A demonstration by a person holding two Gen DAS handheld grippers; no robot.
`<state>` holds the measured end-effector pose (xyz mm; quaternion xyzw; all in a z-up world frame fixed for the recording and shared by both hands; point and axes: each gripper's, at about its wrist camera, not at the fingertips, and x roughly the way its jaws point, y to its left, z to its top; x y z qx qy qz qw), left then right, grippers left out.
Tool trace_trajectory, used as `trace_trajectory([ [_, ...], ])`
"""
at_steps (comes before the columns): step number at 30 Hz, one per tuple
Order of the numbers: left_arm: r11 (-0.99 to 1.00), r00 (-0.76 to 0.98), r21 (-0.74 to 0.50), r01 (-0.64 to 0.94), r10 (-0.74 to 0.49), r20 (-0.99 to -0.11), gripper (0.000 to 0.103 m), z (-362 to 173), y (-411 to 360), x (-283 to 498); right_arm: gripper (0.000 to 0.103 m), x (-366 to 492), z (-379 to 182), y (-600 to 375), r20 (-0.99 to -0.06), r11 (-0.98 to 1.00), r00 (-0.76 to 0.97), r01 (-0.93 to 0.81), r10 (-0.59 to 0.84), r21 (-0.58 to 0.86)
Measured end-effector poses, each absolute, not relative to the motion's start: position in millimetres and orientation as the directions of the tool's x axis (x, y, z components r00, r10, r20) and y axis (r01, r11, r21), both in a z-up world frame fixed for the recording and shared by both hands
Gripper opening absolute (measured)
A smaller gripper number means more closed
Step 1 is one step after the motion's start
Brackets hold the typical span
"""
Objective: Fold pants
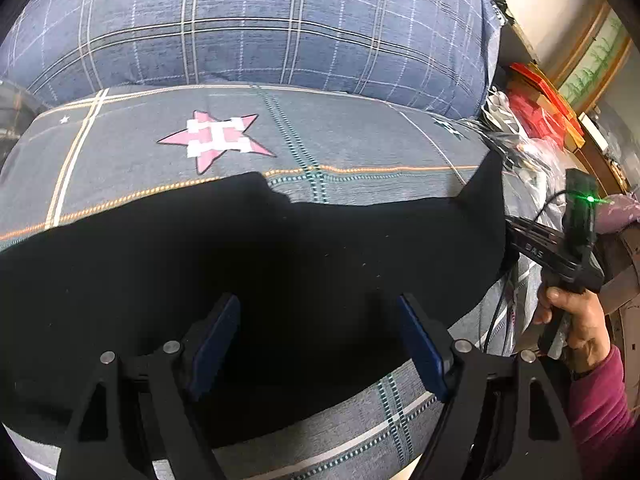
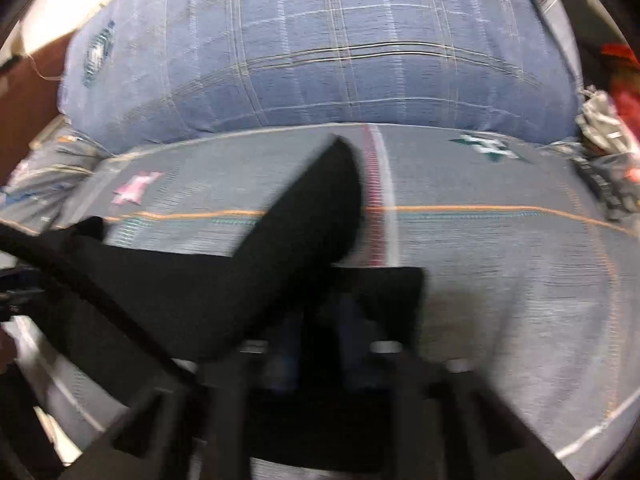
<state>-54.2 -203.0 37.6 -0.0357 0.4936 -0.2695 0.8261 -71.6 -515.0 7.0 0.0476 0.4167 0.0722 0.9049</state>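
Observation:
The black pants (image 1: 260,264) lie spread on the grey patterned bed sheet (image 1: 360,140). My left gripper (image 1: 320,344) is open just above the pants, its blue pads (image 1: 218,336) wide apart and holding nothing. In the left wrist view the right gripper's body (image 1: 560,248) is at the pants' right edge, held by a hand. In the blurred right wrist view, my right gripper (image 2: 316,344) is shut on a black fold of the pants (image 2: 304,208), which rises up and away over the sheet (image 2: 500,240).
A big blue plaid pillow (image 1: 260,20) lies behind the pants; it also fills the top of the right wrist view (image 2: 320,48). Plastic bags and red boxes (image 1: 536,120) pile at the right of the bed. A pink star print (image 1: 216,140) marks the sheet.

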Motion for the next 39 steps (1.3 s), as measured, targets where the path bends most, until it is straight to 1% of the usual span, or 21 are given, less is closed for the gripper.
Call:
trace_trajectory([
  [4, 0.862, 0.387, -0.321, 0.393, -0.472, -0.792, 0.079, 43, -189, -57, 0.008, -96, 23, -524, -0.726, 0.983, 0.665, -0.066, 0.173, 0.173],
  [7, 0.869, 0.414, -0.313, 0.384, -0.465, -0.783, 0.079, 48, -178, -59, 0.008, -121, 33, -540, -0.719, 0.979, 0.677, -0.009, 0.155, 0.203],
  [10, 0.876, 0.423, -0.316, 0.363, -0.458, -0.782, 0.079, 45, -170, -58, 0.008, -140, 32, -553, -0.751, 0.979, 0.649, 0.047, 0.122, 0.2],
  [12, 0.878, 0.42, -0.322, 0.354, -0.456, -0.785, 0.079, 42, -168, -56, 0.009, -141, 22, -557, -0.784, 0.974, 0.606, 0.063, 0.136, 0.218],
  [13, 0.88, 0.426, -0.317, 0.354, -0.454, -0.783, 0.079, 42, -168, -56, 0.01, -139, 17, -555, -0.803, 0.977, 0.582, 0.064, 0.131, 0.206],
  [15, 0.886, 0.439, -0.298, 0.355, -0.44, -0.784, 0.079, 43, -171, -59, 0.021, -136, 12, -552, -0.82, 0.984, 0.566, 0.087, 0.082, 0.158],
  [16, 0.887, 0.442, -0.292, 0.358, -0.436, -0.784, 0.079, 44, -172, -60, 0.034, -136, 13, -553, -0.823, 0.984, 0.564, 0.103, 0.061, 0.144],
  [17, 0.889, 0.448, -0.281, 0.362, -0.431, -0.784, 0.08, 45, -173, -61, 0.042, -137, 16, -552, -0.823, 0.985, 0.567, 0.119, 0.032, 0.121],
  [19, 0.894, 0.461, -0.258, 0.367, -0.415, -0.784, 0.084, 48, -176, -63, 0.043, -141, 27, -544, -0.8, 0.988, 0.6, 0.128, -0.012, 0.082],
  [22, 0.898, 0.482, -0.236, 0.371, -0.403, -0.778, 0.085, 50, -179, -65, 0.049, -147, 44, -527, -0.765, 0.993, 0.644, 0.096, -0.007, 0.072],
  [24, 0.899, 0.485, -0.232, 0.371, -0.401, -0.777, 0.085, 52, -182, -66, 0.05, -147, 51, -514, -0.746, 0.996, 0.666, 0.072, -0.011, 0.05],
  [26, 0.899, 0.487, -0.233, 0.37, -0.402, -0.775, 0.085, 53, -184, -65, 0.054, -141, 48, -504, -0.743, 0.995, 0.666, 0.021, 0.062, 0.102],
  [28, 0.899, 0.492, -0.226, 0.374, -0.399, -0.774, 0.085, 55, -186, -65, 0.055, -128, 36, -493, -0.754, 0.99, 0.645, -0.032, 0.124, 0.136],
  [30, 0.902, 0.5, -0.214, 0.375, -0.391, -0.773, 0.086, 56, -189, -66, 0.055, -112, 17, -486, -0.777, 0.992, 0.619, -0.034, 0.116, 0.121],
  [32, 0.901, 0.5, -0.205, 0.383, -0.389, -0.773, 0.089, 56, -191, -66, 0.055, -97, 2, -487, -0.784, 0.996, 0.616, -0.008, 0.076, 0.09],
  [34, 0.898, 0.499, -0.205, 0.389, -0.393, -0.773, 0.091, 57, -195, -64, 0.055, -94, 5, -490, -0.767, 0.994, 0.637, 0.004, 0.083, 0.11],
  [39, 0.893, 0.488, -0.211, 0.397, -0.4, -0.776, 0.092, 55, -205, -59, 0.056, -103, 18, -501, -0.749, 0.981, 0.65, 0.021, 0.132, 0.192],
])
